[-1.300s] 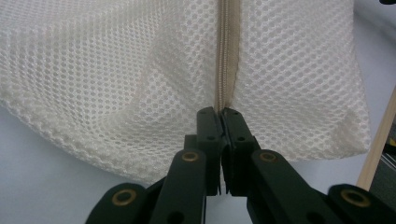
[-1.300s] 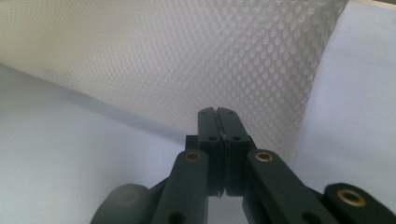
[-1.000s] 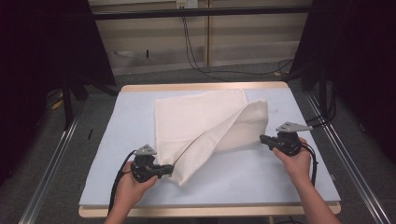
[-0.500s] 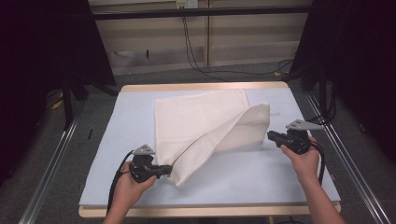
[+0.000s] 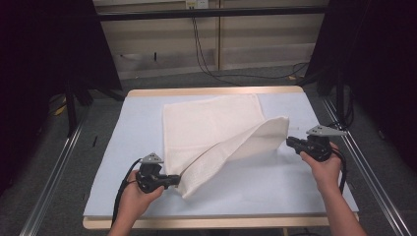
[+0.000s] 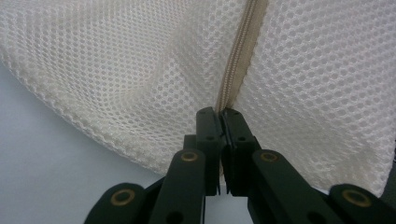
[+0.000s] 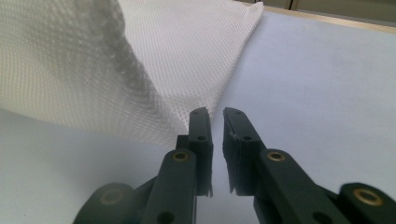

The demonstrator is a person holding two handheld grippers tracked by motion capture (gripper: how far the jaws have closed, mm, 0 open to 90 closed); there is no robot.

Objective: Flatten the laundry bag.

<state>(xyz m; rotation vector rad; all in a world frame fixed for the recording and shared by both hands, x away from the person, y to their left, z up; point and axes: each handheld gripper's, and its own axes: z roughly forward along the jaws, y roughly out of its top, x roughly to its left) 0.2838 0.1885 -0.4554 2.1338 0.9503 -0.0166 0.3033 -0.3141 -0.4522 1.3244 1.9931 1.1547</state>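
A cream mesh bag lies on the pale blue table top, its near half lifted and folded over. My left gripper is shut on the bag's near corner. In the left gripper view the left gripper pinches the mesh right at the end of the tan zipper. My right gripper sits just right of the bag's right corner, apart from it. Its jaws have just been opening. In the right gripper view a narrow gap shows between the right gripper jaws with nothing in it, and the bag hangs to the left.
The table's wooden edge runs along the far side, with metal rails on both flanks. Black cables hang down the back wall. Bare table surface lies right of and in front of the bag.
The right gripper has let go of the bag's right corner and drawn back to the right. The left gripper has kept its hold and place.
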